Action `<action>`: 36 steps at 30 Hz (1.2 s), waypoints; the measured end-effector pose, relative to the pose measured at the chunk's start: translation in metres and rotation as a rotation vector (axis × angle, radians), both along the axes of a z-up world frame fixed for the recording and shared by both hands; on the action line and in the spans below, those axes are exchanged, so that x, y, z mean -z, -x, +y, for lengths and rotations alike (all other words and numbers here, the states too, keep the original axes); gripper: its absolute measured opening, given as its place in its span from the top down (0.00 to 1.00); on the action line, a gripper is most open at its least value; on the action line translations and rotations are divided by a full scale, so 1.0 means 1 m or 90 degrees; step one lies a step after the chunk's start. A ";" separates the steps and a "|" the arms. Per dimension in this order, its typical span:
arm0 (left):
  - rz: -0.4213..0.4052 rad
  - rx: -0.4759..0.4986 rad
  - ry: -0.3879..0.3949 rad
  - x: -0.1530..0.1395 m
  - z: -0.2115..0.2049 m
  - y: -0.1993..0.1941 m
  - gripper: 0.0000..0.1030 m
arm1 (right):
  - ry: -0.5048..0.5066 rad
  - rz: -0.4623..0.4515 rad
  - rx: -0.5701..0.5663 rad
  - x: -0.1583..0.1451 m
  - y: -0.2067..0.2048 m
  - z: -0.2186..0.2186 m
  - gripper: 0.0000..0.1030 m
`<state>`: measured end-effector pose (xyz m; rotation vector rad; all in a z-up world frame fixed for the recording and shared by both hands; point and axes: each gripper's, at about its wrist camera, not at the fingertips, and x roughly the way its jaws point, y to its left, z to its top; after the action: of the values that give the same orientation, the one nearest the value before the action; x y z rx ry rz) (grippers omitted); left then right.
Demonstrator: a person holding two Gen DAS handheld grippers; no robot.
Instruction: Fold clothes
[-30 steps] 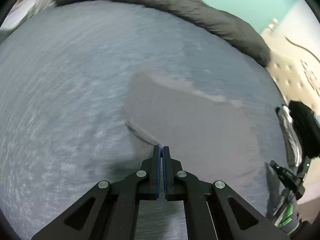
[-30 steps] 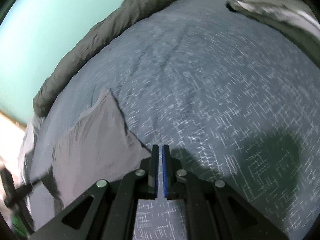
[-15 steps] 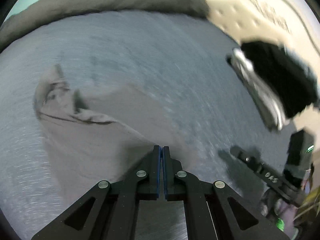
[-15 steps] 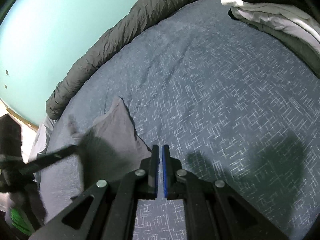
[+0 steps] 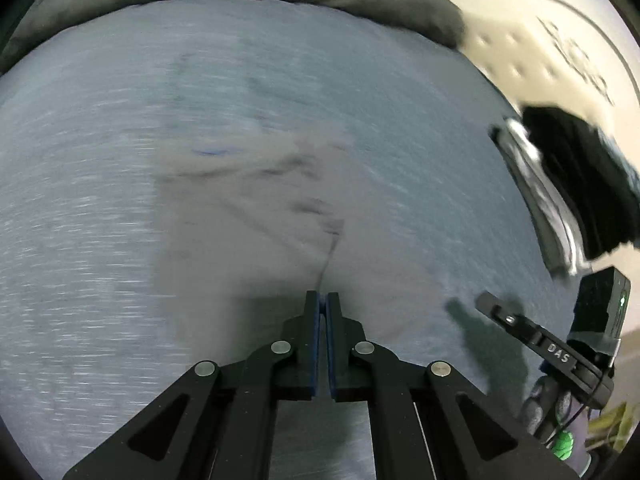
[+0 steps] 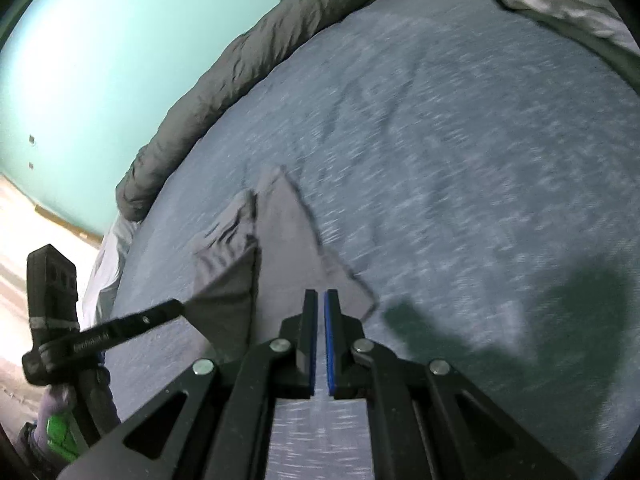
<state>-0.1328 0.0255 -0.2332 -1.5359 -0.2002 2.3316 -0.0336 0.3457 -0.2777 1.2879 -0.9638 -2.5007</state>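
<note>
A grey garment (image 5: 248, 232) lies on the blue-grey bed sheet (image 5: 80, 160), blurred by motion in the left wrist view. My left gripper (image 5: 322, 298) is shut on a lifted part of it; in the right wrist view its fingers (image 6: 160, 312) pinch a corner of the garment (image 6: 280, 240) and hold it up in a fold. My right gripper (image 6: 320, 296) is shut and appears empty, hovering just over the garment's near edge. It also shows at the right of the left wrist view (image 5: 486, 302).
A dark grey rolled duvet (image 6: 224, 72) runs along the bed's far edge by a teal wall. A pile of black and white clothes (image 5: 568, 184) sits at the bed's right side, also seen in the right wrist view (image 6: 560, 12). A beige headboard (image 5: 540, 40) stands beyond.
My left gripper has pulled a corner of the garment up and across, folding it over. Both views swung; the right gripper moved closer over the garment's edge.
</note>
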 end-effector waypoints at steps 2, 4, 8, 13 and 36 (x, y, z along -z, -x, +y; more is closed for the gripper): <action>0.003 -0.028 0.011 0.001 -0.028 0.000 0.97 | 0.000 -0.008 -0.012 0.001 0.007 -0.011 0.93; -0.002 -0.047 0.011 0.004 -0.046 -0.001 0.97 | 0.004 -0.009 -0.016 0.000 0.012 -0.019 0.92; -0.006 -0.041 -0.003 0.010 -0.052 -0.012 0.97 | 0.008 -0.012 -0.026 0.000 0.020 -0.037 0.92; -0.002 -0.030 -0.031 0.007 -0.035 -0.018 0.97 | 0.006 -0.022 -0.031 0.000 0.023 -0.053 0.91; 0.005 -0.152 0.016 0.011 -0.141 -0.022 0.89 | -0.186 -0.020 -0.239 0.003 0.085 -0.223 0.72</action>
<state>-0.1108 -0.1151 -0.2445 -1.5907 -0.3729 2.5295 -0.1182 0.1229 -0.2807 1.4347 -0.3236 -2.3835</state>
